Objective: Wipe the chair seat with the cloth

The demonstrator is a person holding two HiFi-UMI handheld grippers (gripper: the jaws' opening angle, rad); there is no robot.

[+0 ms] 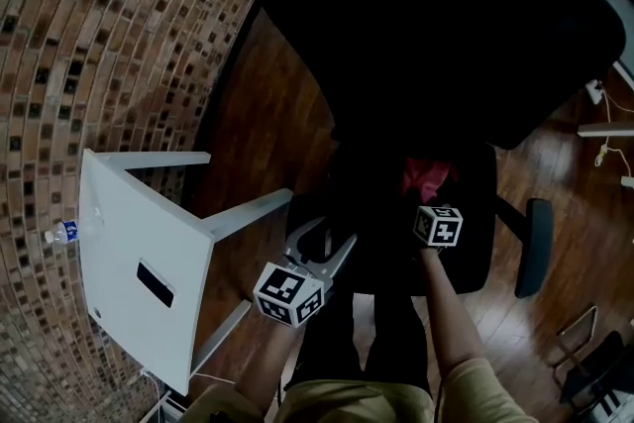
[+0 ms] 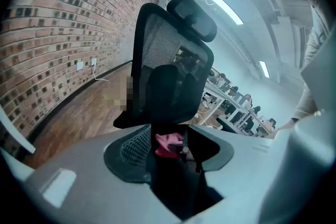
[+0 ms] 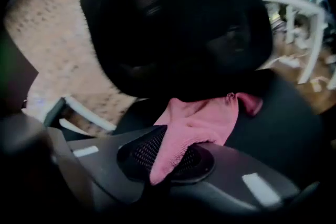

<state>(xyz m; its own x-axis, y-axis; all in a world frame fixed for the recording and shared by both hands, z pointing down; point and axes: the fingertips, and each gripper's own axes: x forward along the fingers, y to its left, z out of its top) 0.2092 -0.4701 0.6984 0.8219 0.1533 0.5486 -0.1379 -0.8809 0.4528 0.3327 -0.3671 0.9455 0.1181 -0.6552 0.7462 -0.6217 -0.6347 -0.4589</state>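
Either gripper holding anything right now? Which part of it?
The right gripper is shut on the pink cloth, pinching one narrow end; the rest lies on the chair seat. The left gripper is open and empty.

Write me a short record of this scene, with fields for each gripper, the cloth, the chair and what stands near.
left gripper: open, holds nothing
right gripper: shut on the pink cloth
pink cloth: lies on the chair seat, close to the backrest
chair: black office chair, mesh backrest
nearby: white table, water bottle beside it
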